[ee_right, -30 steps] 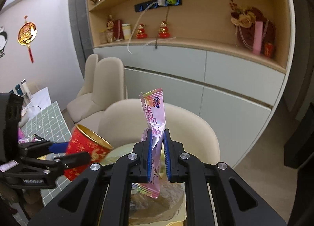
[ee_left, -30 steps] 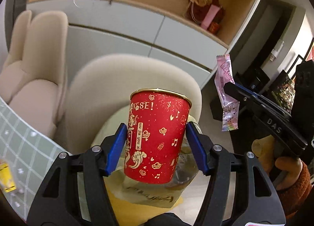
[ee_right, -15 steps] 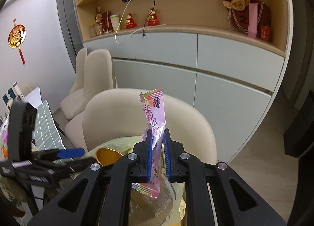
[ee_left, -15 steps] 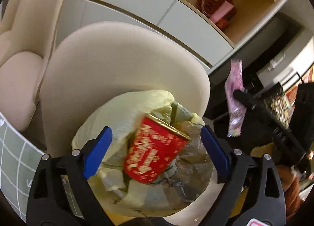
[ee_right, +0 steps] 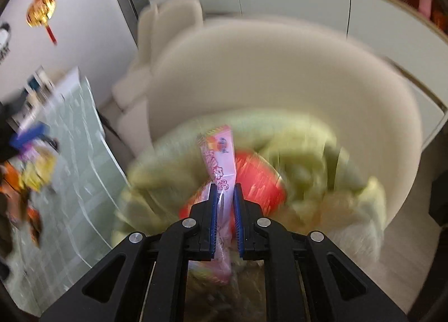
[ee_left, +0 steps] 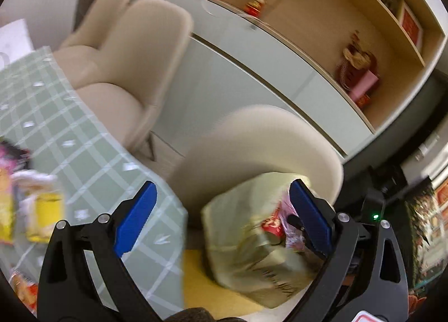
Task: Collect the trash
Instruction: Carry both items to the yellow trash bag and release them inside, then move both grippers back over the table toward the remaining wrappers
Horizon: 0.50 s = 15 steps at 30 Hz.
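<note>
A pale yellow-green trash bag (ee_left: 246,226) stands open on a round beige chair (ee_left: 260,140). A red paper cup (ee_left: 270,225) lies inside it; it also shows in the right wrist view (ee_right: 260,179). My left gripper (ee_left: 224,210) is open and empty, to the left of the bag, near the table edge. My right gripper (ee_right: 224,193) is shut on a pink snack wrapper (ee_right: 218,159) and holds it just over the bag's (ee_right: 308,154) mouth, above the cup. The right wrist view is blurred.
A table with a green checked cloth (ee_left: 56,126) lies to the left with more wrappers and yellow packets (ee_left: 42,210) on it. A second beige chair (ee_left: 131,56) and a white cabinet with shelves (ee_left: 252,56) stand behind.
My left gripper opened and dropped the red cup into the bag, then swung left towards the table. My right gripper tipped down over the bag with the pink wrapper.
</note>
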Motion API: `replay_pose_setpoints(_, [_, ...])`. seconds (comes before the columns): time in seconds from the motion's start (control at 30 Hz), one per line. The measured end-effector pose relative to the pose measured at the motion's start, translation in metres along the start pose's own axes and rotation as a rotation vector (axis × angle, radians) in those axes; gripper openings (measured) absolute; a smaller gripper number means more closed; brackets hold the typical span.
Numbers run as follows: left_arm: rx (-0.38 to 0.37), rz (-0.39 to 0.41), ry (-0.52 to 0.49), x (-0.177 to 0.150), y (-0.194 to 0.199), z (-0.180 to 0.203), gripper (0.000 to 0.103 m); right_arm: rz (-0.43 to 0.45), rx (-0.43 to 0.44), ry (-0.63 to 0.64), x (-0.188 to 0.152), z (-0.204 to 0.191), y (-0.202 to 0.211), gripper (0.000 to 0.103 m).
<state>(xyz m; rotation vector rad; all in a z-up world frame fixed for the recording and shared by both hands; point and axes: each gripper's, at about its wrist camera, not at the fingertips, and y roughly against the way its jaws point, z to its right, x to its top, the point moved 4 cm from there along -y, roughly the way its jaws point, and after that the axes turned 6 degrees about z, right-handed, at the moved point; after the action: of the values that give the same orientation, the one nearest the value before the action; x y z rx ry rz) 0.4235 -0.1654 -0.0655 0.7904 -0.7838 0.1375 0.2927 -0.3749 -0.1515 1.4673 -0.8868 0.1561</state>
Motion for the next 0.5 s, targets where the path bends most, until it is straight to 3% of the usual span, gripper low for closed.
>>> replay_pose_setpoints(0.23, [0.156, 0.062, 0.027, -0.009, 0.057, -0.049, 0.091, 0.009, -0.018, -0.012, 0.002, 0.001, 0.012, 0.013])
replay_pose_setpoints(0.33, [0.169, 0.051, 0.027, -0.016, 0.079, -0.064, 0.091, 0.067, -0.040, -0.007, 0.007, -0.004, 0.027, 0.034])
replay_pose_setpoints(0.5, [0.238, 0.062, 0.047, -0.030, 0.120, -0.093, 0.091, 0.133, -0.075, 0.021, 0.007, -0.023, 0.056, 0.037])
